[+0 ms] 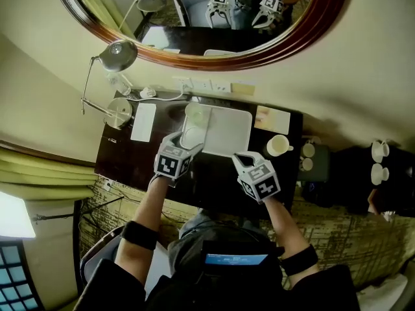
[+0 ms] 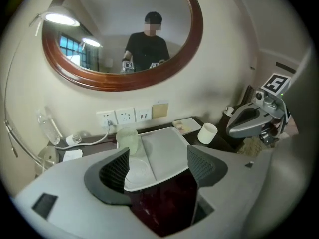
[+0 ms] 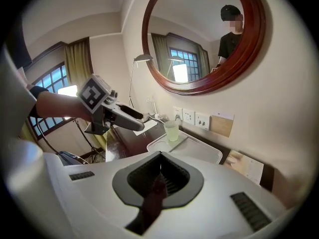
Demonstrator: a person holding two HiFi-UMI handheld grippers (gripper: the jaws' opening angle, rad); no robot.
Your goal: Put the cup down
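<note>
A pale green translucent cup (image 1: 196, 116) stands upright on the far left corner of a white tray (image 1: 228, 133) on the dark desk. The left gripper view shows the cup (image 2: 127, 139) just beyond the left jaw, apart from it. My left gripper (image 2: 157, 166) is open with nothing between its jaws; only the tray (image 2: 167, 156) shows through the gap. In the head view it (image 1: 190, 142) hovers over the tray's near left edge. My right gripper (image 3: 160, 176) is shut and empty, and sits (image 1: 241, 158) at the tray's near right edge. From there the cup (image 3: 172, 131) is ahead.
A white mug (image 1: 277, 146) stands right of the tray, with a leaflet (image 1: 272, 118) behind it. A desk lamp (image 1: 117, 57) and a white card (image 1: 143, 122) are on the desk's left. An oval mirror (image 1: 207, 18) and wall sockets (image 2: 124, 116) are behind. More cups (image 1: 379, 151) stand far right.
</note>
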